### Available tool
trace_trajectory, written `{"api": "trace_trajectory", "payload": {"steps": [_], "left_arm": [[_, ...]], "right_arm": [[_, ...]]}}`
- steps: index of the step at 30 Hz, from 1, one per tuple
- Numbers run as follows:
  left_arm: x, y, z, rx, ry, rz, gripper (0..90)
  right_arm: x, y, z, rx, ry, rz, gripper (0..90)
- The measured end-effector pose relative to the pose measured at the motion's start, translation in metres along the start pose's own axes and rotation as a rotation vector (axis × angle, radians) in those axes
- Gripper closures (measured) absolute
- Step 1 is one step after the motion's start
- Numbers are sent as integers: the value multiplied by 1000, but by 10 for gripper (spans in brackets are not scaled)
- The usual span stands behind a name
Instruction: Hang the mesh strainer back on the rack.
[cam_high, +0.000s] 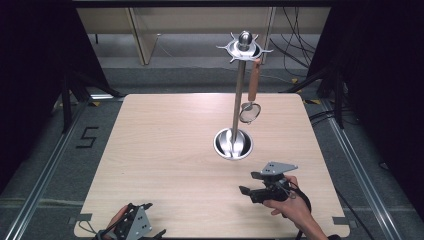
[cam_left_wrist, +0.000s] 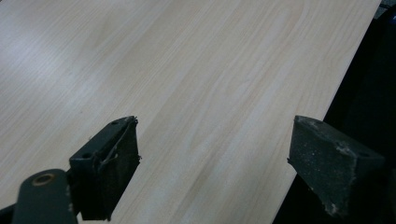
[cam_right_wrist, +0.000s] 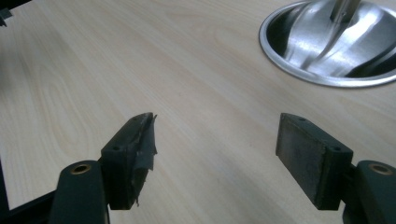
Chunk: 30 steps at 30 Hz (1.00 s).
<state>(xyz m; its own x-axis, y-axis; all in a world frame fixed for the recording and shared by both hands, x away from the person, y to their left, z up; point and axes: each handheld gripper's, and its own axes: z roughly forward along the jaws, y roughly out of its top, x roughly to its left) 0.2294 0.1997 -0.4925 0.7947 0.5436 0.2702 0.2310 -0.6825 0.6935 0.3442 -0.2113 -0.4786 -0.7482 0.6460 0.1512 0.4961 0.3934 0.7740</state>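
While both hands rest at the table's near edge, the high view fixes the layout: a steel stand sits right of the table's centre, its pole rising from a round dished base to a pronged top ring. A strainer with a wooden handle hangs from a prong on the pole's right side, long axis vertical, mesh head lowest, clear of the base. The right tool lies near the near-right corner, just short of the base, jaws pointing left across the table; the strainer is beyond and above it. The left tool sits at the near edge toward the near-left corner, well apart from the stand. Judgement: the right hand is plainly nearer, and the reach must go forward and up.

Left gripper view: the left tool has its jaws spread wide, nothing between them, bare table beneath, table edge at the right.

Right gripper view: the right tool is likewise wide open and empty; the base rim lies ahead and to the right of the jaws.
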Motion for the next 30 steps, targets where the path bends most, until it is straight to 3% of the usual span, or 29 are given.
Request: {"api": "trace_trajectory", "payload": {"steps": [3, 8, 9, 10, 13, 14, 15, 16, 17, 18, 22, 27, 30], "left_arm": [[0, 0, 0, 0, 0, 0, 154], [0, 0, 0, 1, -1, -2, 154], [0, 0, 0, 1, -1, -2, 154], [0, 0, 0, 1, -2, -1, 153], [0, 0, 0, 2, -4, -4, 153], [0, 0, 0, 2, -4, -4, 153], [0, 0, 0, 1, -2, -2, 153], [0, 0, 0, 1, -2, -3, 154], [0, 0, 1, 1, -1, -2, 154], [0, 0, 1, 1, -2, -4, 154], [0, 0, 0, 2, -7, -10, 154], [0, 0, 0, 3, -3, -4, 153], [0, 0, 1, 4, -6, -6, 154]], "right_arm": [[2, -6, -2, 4, 9, 33, 292], [1, -12, -6, -2, 10, 27, 292], [4, -14, -6, -6, 10, 54, 292], [1, -15, -8, -13, 3, 25, 291], [4, -18, -9, -11, 9, 53, 290], [3, -19, -10, -12, 4, 33, 290], [5, -20, -11, -7, 9, 50, 289], [4, -20, -11, -8, -1, 32, 289], [4, -21, -11, -13, 22, 36, 289], [7, -22, -12, -2, 10, 53, 289], [6, -25, -11, -2, 0, 33, 288], [6, -28, -13, -5, 36, 49, 287], [8, -31, -14, -12, 15, 48, 287]]}}
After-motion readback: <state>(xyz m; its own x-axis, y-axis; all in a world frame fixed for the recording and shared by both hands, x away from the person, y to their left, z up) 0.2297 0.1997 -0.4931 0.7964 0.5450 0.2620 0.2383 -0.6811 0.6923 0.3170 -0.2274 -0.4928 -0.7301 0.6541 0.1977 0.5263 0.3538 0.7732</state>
